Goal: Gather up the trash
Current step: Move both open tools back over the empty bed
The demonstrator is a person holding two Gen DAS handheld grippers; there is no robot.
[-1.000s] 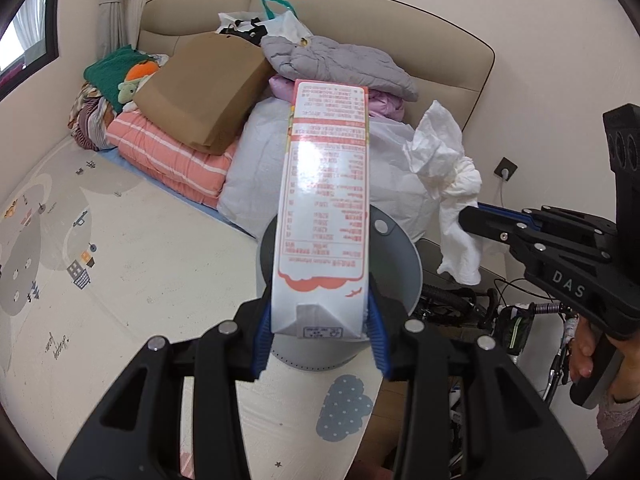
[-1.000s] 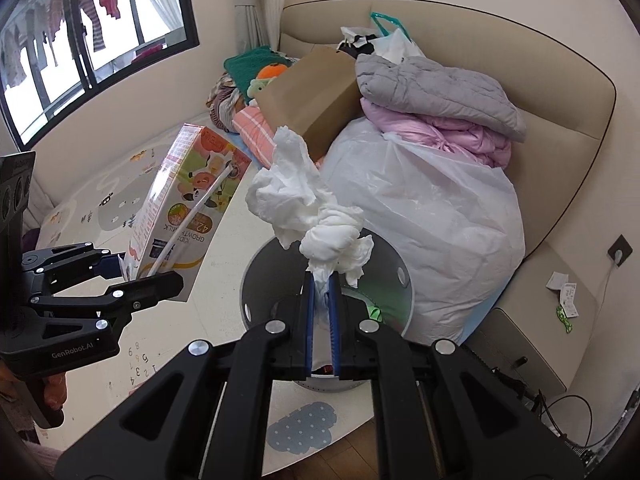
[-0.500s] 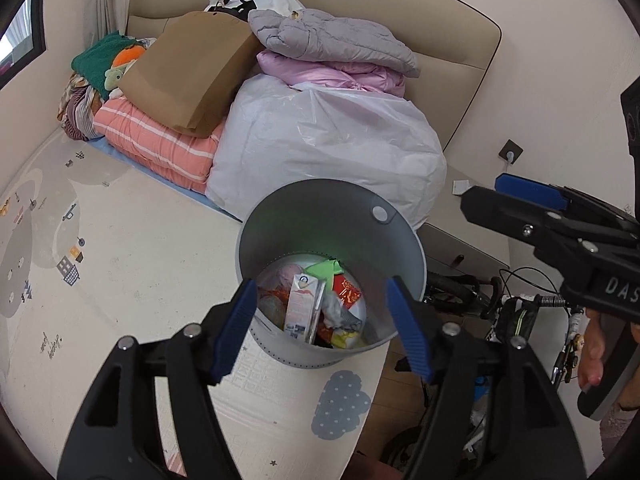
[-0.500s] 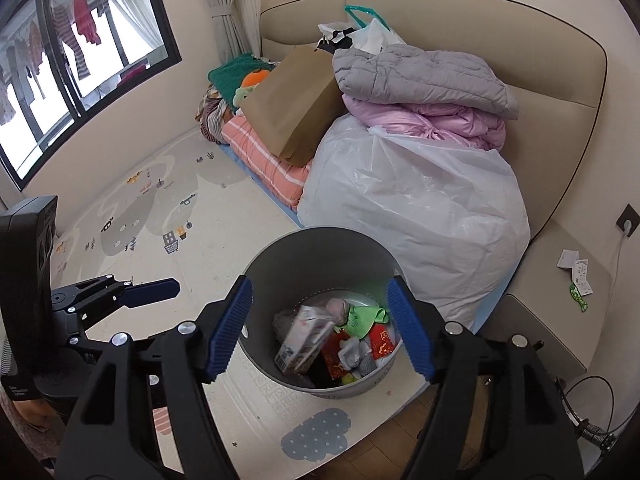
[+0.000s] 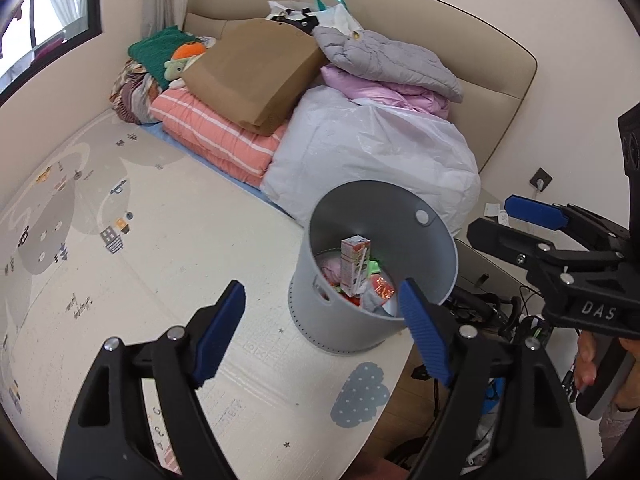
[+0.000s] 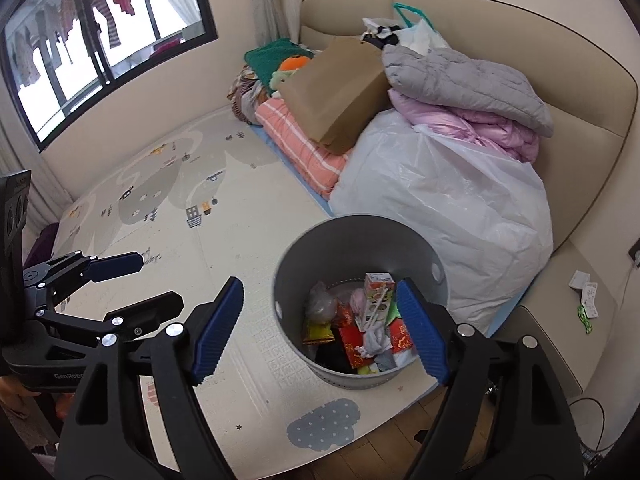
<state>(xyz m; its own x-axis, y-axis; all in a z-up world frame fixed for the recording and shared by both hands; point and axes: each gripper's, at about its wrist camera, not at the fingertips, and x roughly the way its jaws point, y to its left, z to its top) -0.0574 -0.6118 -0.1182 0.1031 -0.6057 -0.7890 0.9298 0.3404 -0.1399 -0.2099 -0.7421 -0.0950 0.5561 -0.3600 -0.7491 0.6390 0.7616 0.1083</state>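
Note:
A grey round trash bin (image 5: 404,208) stands on the play mat; it also shows in the right wrist view (image 6: 352,236). Inside it a drink carton (image 5: 354,266) leans upright among wrappers; in the right wrist view the carton (image 6: 378,296) lies beside crumpled white tissue (image 6: 374,340). My left gripper (image 5: 320,334) is open and empty above and in front of the bin. My right gripper (image 6: 318,330) is open and empty above the bin. The right gripper also shows at the right of the left wrist view (image 5: 520,220), and the left gripper at the left of the right wrist view (image 6: 128,280).
A large white plastic bag (image 5: 372,156) lies just behind the bin. A brown paper bag (image 5: 252,72), folded blankets and quilts (image 5: 208,136) are piled along the beige headboard. A low cabinet (image 6: 560,320) with paper scraps is at the right. Cables (image 5: 492,312) lie right of the bin.
Both grippers opened: the carton left my left gripper and the tissue left my right gripper, and both now lie in the bin. Both grippers have since pulled back a little.

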